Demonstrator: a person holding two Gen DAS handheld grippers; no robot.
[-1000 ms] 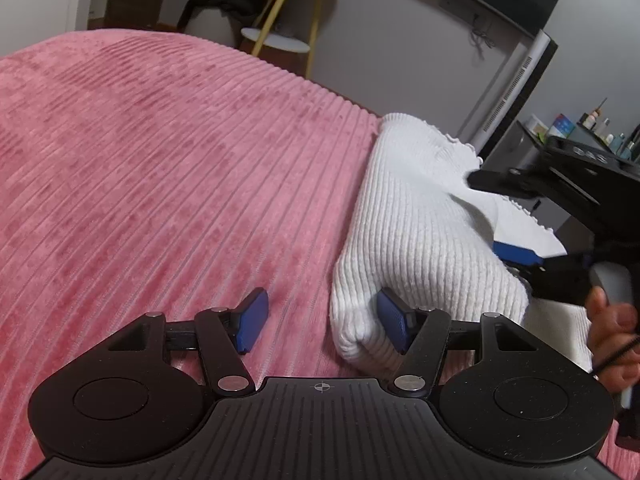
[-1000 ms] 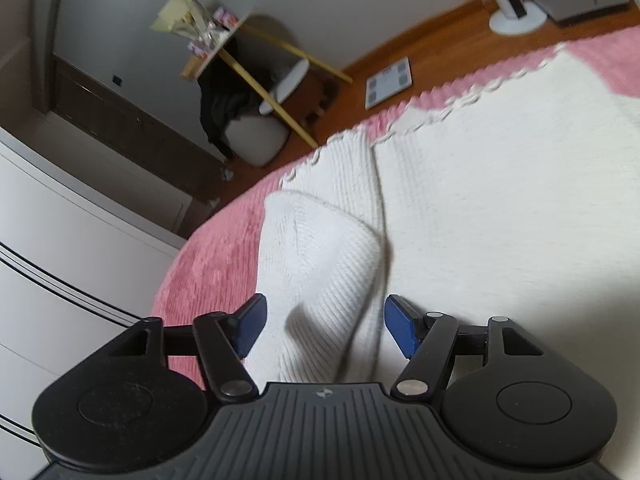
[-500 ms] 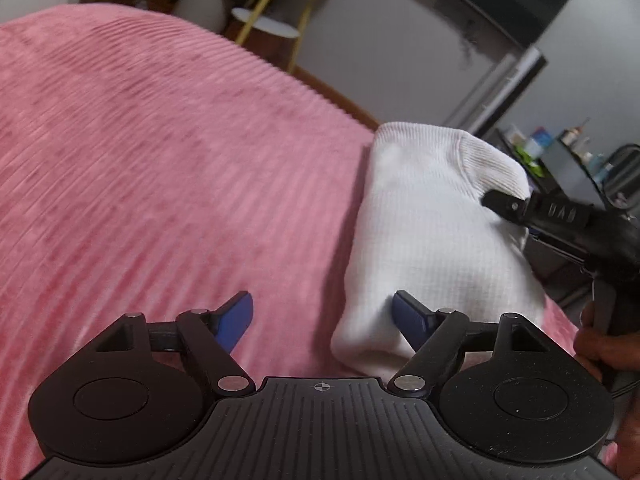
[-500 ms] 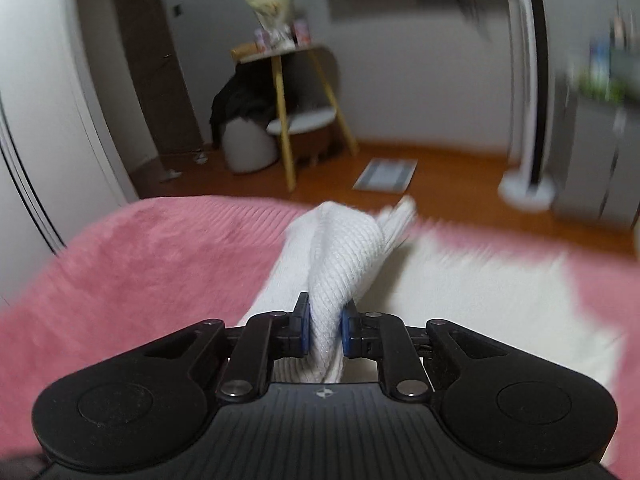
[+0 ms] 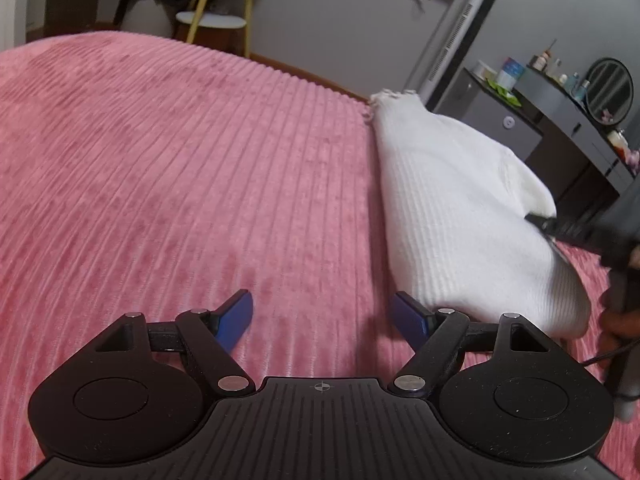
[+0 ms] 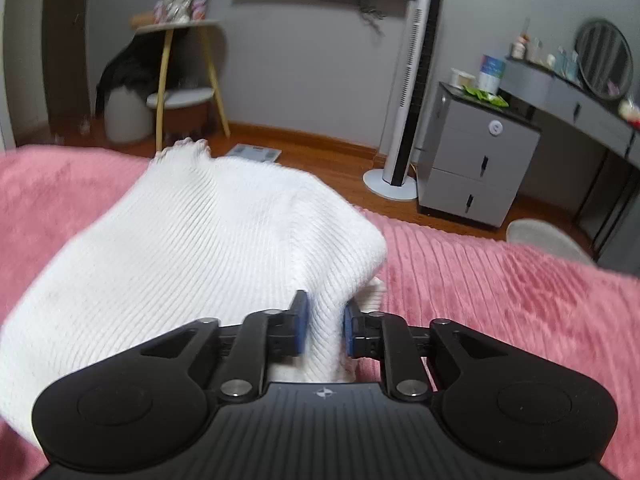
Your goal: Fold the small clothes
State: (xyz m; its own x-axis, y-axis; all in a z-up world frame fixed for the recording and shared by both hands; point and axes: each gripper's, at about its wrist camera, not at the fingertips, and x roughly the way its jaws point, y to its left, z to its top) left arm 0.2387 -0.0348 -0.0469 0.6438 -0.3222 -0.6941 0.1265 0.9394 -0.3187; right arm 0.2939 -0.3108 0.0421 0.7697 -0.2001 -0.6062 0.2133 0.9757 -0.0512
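A white ribbed knit garment (image 5: 452,208) lies folded on the pink corduroy bedspread (image 5: 180,184). It also shows in the right wrist view (image 6: 208,248). My right gripper (image 6: 323,326) is shut on a fold of the garment's near edge and lifts it. It shows in the left wrist view (image 5: 560,226) at the garment's right side. My left gripper (image 5: 324,318) is open and empty, low over the bedspread just left of the garment's near corner.
Beyond the bed's far edge are a wooden floor, a white tower fan (image 6: 408,92), a grey drawer cabinet (image 6: 476,160), a grey desk with a round mirror (image 6: 604,60) and a yellow-legged side table (image 6: 180,76). A scale (image 6: 256,153) lies on the floor.
My right gripper closed on the garment's fold and pulled it across to the right, folding the garment over. My left gripper drew back left off the garment, staying open.
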